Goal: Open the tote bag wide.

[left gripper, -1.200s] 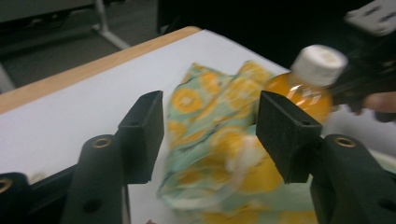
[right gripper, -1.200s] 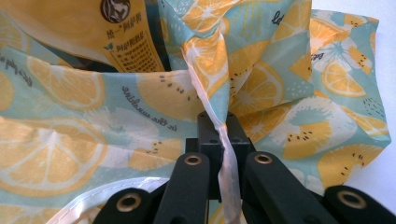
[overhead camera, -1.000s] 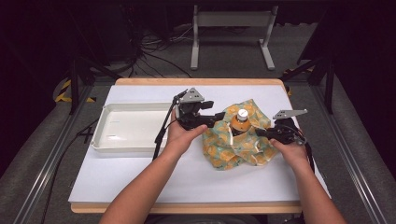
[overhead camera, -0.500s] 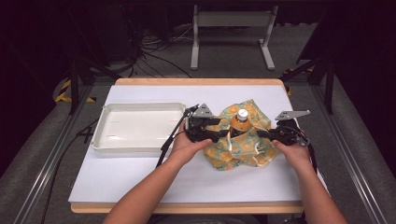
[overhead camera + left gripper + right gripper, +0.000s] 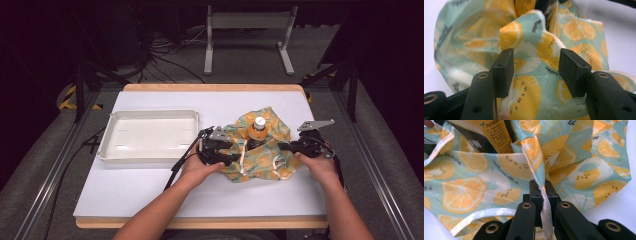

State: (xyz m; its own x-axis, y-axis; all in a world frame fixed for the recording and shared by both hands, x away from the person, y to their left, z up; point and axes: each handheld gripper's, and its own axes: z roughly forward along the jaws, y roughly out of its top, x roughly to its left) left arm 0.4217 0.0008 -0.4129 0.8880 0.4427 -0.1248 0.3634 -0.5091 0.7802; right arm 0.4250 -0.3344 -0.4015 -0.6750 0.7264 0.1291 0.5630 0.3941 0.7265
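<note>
Lab-style recording bay: white-topped table [image 5: 150, 195] with wooden edge under right gripper [image 5: 287, 146], metal rails [image 5: 47, 185] flanking it, grey carpet, cable tangle [image 5: 165, 50] and metal stand [image 5: 247, 30] beyond, dark surroundings.

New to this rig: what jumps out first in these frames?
The bright citrus-print cloth, crumpled right of centre on the white table, with a white-capped bottle standing in its folds. The right gripper is clamped on a hem of the cloth, while the left gripper has been closing around a fold between its jaws, pads not yet pressing. An empty white tray sits to the left.
</note>
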